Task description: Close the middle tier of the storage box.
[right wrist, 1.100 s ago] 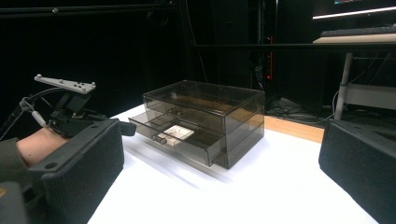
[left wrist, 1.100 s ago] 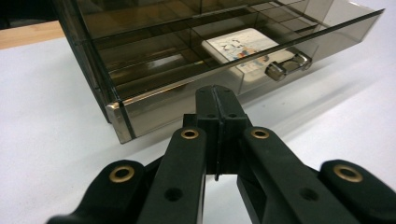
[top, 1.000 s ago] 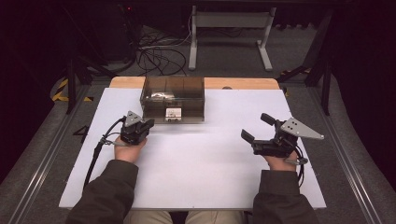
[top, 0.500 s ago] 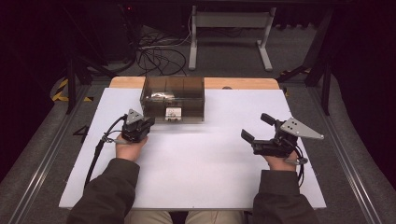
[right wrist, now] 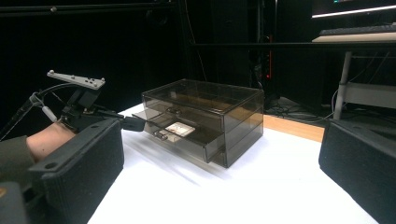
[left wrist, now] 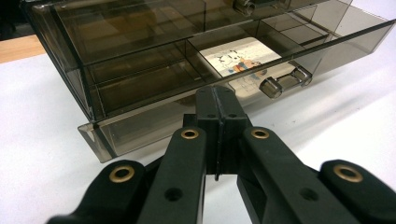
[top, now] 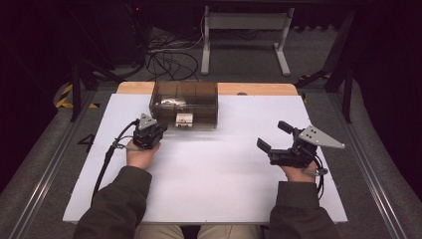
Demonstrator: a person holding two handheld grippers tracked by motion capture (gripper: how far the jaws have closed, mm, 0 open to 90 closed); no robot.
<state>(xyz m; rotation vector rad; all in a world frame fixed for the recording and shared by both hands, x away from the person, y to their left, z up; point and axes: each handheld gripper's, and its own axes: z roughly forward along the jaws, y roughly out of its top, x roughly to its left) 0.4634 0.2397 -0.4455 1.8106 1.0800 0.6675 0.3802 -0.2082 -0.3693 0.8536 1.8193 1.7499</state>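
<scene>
A smoky see-through drawer box (top: 185,97) stands at the back middle of the white table (top: 214,179). Its middle drawer (left wrist: 243,60) is pulled partway out, with a printed card (left wrist: 236,58) lying inside and a round handle (left wrist: 280,84) on its front. My left gripper (top: 160,129) is shut with nothing between the jaws. Its tips (left wrist: 218,109) sit just in front of the box's lower front, left of the handle. My right gripper (top: 274,137) is open and empty, well to the right of the box. The left gripper (right wrist: 133,123) points at the drawer fronts.
A wooden strip (top: 259,88) runs along the table's far edge behind the box. Cables (top: 169,62) and a metal stand (top: 244,25) lie on the floor beyond. A black cable (top: 107,159) trails from the left gripper.
My left gripper has edged a little closer to the box's front. The right gripper has stayed put.
</scene>
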